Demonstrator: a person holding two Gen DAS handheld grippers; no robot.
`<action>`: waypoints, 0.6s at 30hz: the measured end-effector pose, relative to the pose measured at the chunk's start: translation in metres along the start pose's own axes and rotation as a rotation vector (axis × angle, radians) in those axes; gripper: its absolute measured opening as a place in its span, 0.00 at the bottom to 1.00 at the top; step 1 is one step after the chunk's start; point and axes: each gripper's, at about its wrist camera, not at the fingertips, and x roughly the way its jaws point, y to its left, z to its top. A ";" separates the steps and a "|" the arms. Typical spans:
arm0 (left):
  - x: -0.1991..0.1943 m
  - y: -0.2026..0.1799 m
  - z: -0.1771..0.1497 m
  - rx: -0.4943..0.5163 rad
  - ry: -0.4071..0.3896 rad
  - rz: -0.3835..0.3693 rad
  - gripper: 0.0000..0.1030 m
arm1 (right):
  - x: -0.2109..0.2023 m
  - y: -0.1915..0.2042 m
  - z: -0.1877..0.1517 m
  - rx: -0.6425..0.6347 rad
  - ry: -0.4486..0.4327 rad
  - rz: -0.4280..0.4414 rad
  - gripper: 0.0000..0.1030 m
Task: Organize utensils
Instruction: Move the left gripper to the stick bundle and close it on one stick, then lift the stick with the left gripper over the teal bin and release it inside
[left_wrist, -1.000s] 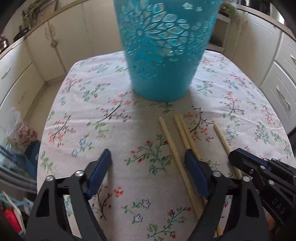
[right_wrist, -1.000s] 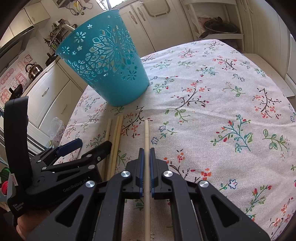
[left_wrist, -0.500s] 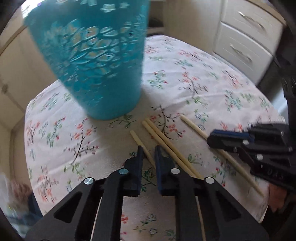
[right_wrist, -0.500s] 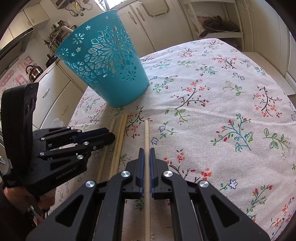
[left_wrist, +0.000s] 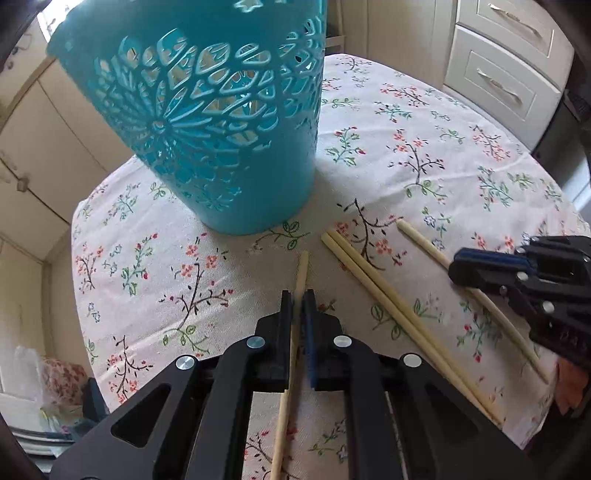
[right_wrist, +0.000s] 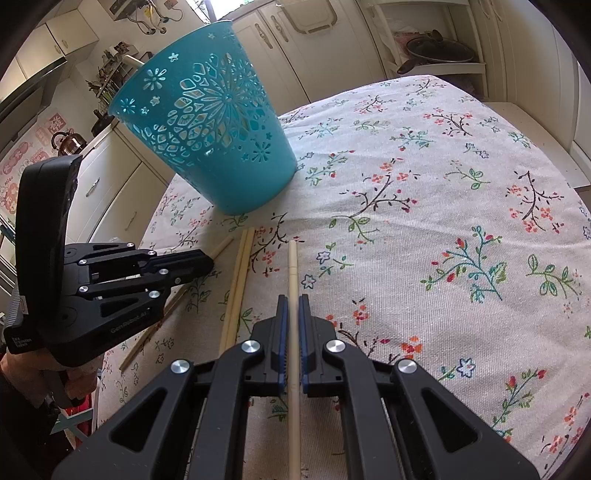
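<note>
Left hand-held gripper (left_wrist: 298, 295) pinching one chopstick (left_wrist: 301, 269), jaws just closed, right hand-held gripper (right_wrist: 290, 301) clamped on another chopstick (right_wrist: 292, 266), teal basket (right_wrist: 207, 129) on worktop (right_wrist: 424, 221)

Each camera rides close behind its own gripper, peering steeply down at the counter (left_wrist: 424, 155). Both views share the teal basket (left_wrist: 207, 122) (right_wrist: 218, 140), the loose chopsticks (left_wrist: 373, 280) (right_wrist: 240, 273), and each other's gripper.

Four pale wooden chopsticks (left_wrist: 373, 291) lie at lower centre, just below the upright turquoise cut-out basket (left_wrist: 207, 122) at upper left.
</note>
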 end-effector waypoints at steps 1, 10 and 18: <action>0.001 -0.003 0.001 0.008 0.002 0.013 0.06 | 0.000 0.000 0.000 0.003 0.000 0.003 0.05; -0.036 -0.002 -0.010 -0.044 -0.076 -0.099 0.05 | 0.000 -0.001 0.000 0.019 -0.002 0.017 0.05; -0.156 0.032 0.010 -0.181 -0.433 -0.314 0.05 | -0.001 0.000 -0.001 0.013 -0.003 0.009 0.05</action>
